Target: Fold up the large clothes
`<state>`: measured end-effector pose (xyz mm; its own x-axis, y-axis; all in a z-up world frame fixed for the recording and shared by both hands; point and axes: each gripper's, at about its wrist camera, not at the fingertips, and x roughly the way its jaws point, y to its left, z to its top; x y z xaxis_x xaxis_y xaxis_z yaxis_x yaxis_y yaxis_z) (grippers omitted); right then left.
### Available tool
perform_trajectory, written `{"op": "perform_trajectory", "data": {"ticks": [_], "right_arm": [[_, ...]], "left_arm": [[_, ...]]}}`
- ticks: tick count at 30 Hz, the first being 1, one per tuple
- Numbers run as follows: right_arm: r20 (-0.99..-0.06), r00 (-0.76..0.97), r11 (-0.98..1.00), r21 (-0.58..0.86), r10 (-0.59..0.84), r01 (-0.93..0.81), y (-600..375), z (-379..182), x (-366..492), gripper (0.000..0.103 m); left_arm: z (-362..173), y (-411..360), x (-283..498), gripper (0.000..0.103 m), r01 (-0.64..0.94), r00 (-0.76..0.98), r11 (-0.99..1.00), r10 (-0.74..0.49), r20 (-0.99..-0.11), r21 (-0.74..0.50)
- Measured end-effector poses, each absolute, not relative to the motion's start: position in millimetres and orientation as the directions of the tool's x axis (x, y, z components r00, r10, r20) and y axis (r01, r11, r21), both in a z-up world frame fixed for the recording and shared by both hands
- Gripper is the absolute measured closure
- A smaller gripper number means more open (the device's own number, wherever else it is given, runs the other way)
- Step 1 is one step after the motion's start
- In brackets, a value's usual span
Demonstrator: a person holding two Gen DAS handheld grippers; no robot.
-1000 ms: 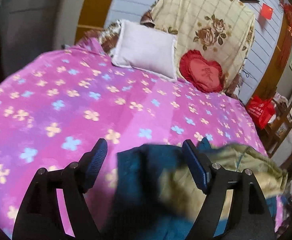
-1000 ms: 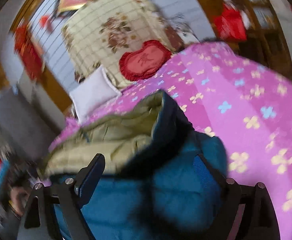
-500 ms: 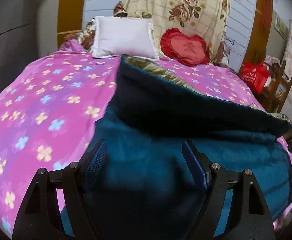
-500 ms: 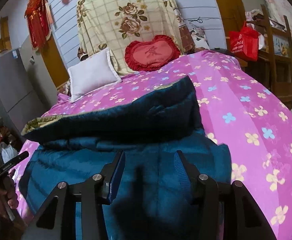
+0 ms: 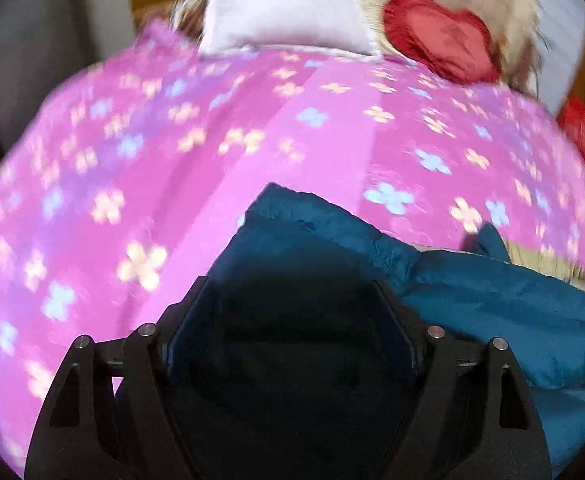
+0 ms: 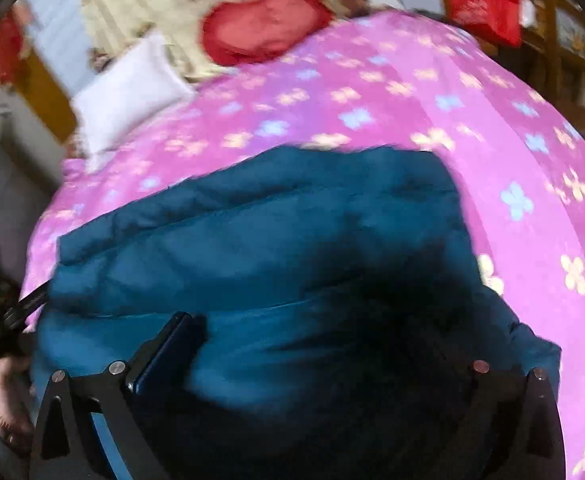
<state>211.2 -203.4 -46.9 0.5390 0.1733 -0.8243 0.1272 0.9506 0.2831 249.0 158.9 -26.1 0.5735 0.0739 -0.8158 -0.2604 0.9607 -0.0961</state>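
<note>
A large teal padded jacket (image 6: 276, 240) lies folded on the pink flowered bedspread (image 6: 472, 128). In the left wrist view its left part (image 5: 492, 312) bulges up, with a strip of tan lining (image 5: 548, 260) at the far right. My left gripper (image 5: 292, 312) stands wide open right over the jacket's left end, with dark fabric filling the gap between the fingers. My right gripper (image 6: 324, 344) is also wide open, low over the jacket's right part; its right finger is lost in shadow. Both views are blurred.
A white pillow (image 5: 284, 4) and a red heart cushion (image 5: 440, 36) lie at the head of the bed against a flowered blanket. A red bag (image 6: 484, 4) and wooden furniture stand to the right of the bed. A hand (image 6: 8, 404) shows at the left edge.
The raised jacket flap has come down and the jacket now lies flatter. Both grippers have dropped closer to the jacket, and the right gripper has opened wider.
</note>
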Motion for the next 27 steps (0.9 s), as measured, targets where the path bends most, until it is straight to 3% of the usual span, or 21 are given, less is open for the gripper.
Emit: {"op": "perform_trajectory", "data": {"ticks": [7, 10, 15, 19, 21, 23, 24, 27], "right_arm": [[-0.799, 0.585, 0.950, 0.273, 0.138, 0.150, -209, -56, 222, 0.000], [-0.748, 0.652, 0.945, 0.291, 0.127, 0.150, -212, -38, 204, 0.013], [-0.634, 0.759, 0.970, 0.243, 0.148, 0.014, -199, 19, 147, 0.013], [-0.585, 0.790, 0.980, 0.165, 0.184, -0.106, -171, 22, 90, 0.012], [-0.624, 0.757, 0.981, 0.151, 0.193, -0.125, -160, 7, 80, 0.012], [-0.684, 0.707, 0.983, 0.138, 0.180, -0.117, -155, -15, 82, 0.011], [-0.713, 0.679, 0.984, 0.134, 0.175, -0.113, -155, -30, 85, 0.004], [-0.688, 0.697, 0.978, 0.179, 0.203, -0.108, -164, -37, 83, 0.000]], "left_arm": [[-26, 175, 239, 0.023, -0.364, 0.615, 0.922, 0.133, -0.777, -0.129], [2, 175, 216, 0.024, -0.336, 0.686, 0.931, 0.140, -0.714, -0.140], [53, 153, 143, 0.024, -0.108, 0.771, 0.974, -0.044, -0.635, -0.198], [39, 111, 102, 0.024, 0.031, 0.735, 0.988, -0.124, -0.666, -0.149], [12, 92, 95, 0.023, 0.042, 0.684, 0.993, -0.110, -0.721, -0.111], [-14, 85, 100, 0.018, 0.030, 0.636, 0.993, -0.109, -0.764, -0.118], [-18, 88, 99, 0.010, 0.001, 0.649, 0.991, -0.105, -0.753, -0.137], [-16, 96, 105, 0.008, -0.025, 0.607, 0.986, -0.118, -0.786, -0.167]]}}
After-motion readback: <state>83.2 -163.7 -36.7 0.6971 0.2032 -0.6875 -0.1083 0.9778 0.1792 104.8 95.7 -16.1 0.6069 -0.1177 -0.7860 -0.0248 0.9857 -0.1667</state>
